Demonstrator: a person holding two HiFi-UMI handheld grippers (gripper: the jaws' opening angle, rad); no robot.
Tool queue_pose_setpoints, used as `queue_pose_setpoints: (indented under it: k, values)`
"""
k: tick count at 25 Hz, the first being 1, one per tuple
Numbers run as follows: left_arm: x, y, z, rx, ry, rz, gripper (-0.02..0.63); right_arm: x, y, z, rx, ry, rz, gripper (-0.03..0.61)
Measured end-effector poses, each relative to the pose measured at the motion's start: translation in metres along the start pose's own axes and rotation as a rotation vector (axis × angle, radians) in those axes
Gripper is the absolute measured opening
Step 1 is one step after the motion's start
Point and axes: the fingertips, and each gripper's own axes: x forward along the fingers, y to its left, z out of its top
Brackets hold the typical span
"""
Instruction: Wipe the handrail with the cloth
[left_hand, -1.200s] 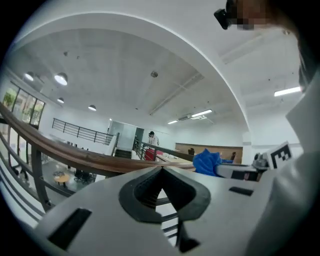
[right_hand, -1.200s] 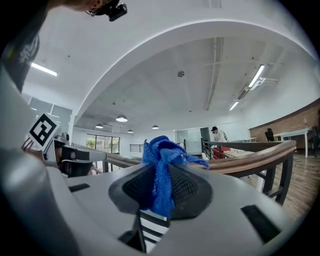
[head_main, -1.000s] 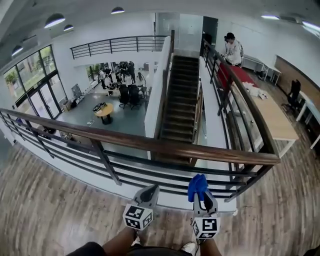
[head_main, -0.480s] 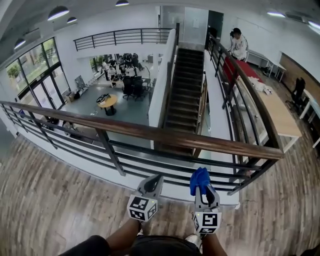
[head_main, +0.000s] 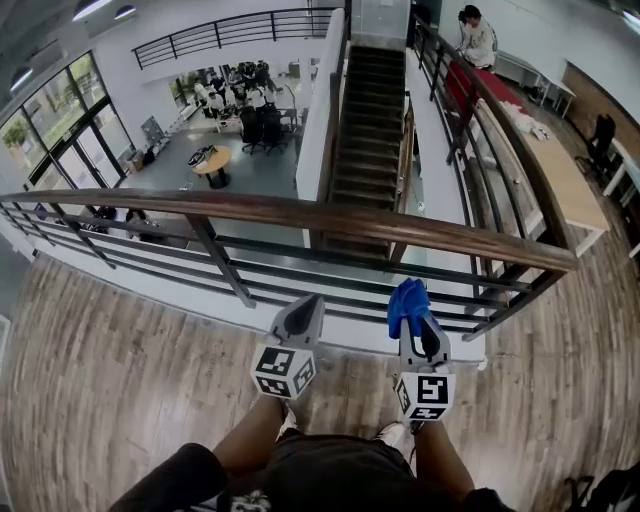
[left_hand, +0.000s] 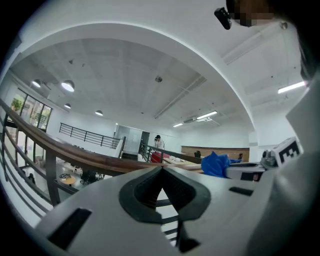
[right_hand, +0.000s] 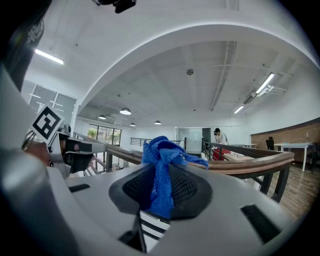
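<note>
My right hand-held gripper (head_main: 412, 322) pinches the blue cloth (head_main: 405, 300), which bunches above its jaws, near the wooden handrail (head_main: 330, 218) but not touching it. My left hand-held gripper (head_main: 302, 315) is closed on nothing. The cloth looks soft and light; this mid-fold pinch should leave loose fabric for wiping.

blue cloth (right_hand: 161, 170) bunched, upright; brown wooden handrail (head_main: 330, 217) horizontal, just beyond, untouched.

The head view looked steeply down on the handrail (head_main: 300, 213) crossing mid-frame, while both gripper views sat close behind their jaws, tilted upward, sharing that rail near mid-height.
</note>
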Motion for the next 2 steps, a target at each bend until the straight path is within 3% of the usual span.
queue_pose_setpoints:
  k: [2]
  values:
    - [0.006,0.0017,0.0009,-0.003,-0.014,0.002,0.005,0.0048,-0.0062,0.0003,0.02,-0.006,-0.009,0.092]
